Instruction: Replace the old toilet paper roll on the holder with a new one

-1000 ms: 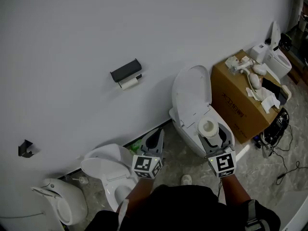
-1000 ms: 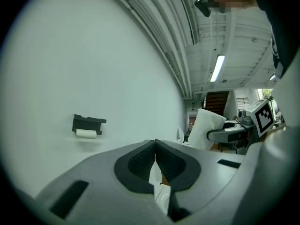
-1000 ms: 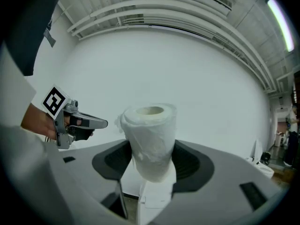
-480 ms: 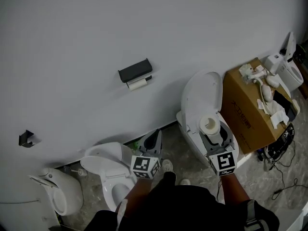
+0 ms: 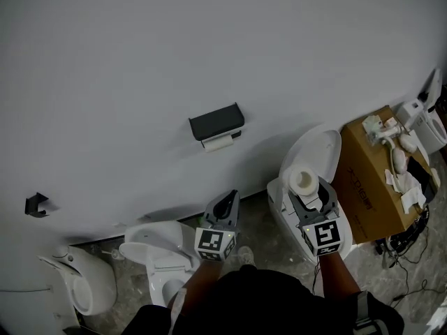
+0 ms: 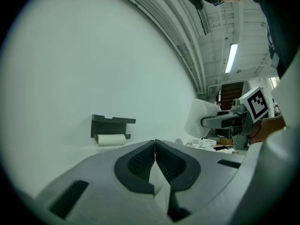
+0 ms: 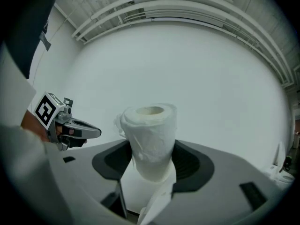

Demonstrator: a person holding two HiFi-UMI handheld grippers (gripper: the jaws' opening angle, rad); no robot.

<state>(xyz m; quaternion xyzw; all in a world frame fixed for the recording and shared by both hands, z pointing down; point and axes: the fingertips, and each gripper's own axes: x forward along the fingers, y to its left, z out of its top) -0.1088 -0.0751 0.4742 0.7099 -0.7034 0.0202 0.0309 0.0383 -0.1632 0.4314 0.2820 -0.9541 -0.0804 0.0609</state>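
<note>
Head view: the right claw (image 5: 306, 192) clamps the new roll (image 5: 302, 181) upright; the left claw (image 5: 225, 205) is closed and empty. The old roll (image 5: 218, 143) hangs in the far wall holder (image 5: 217, 123). This looks like the approach step; next, the left claw must open and pull the old roll off.
</note>
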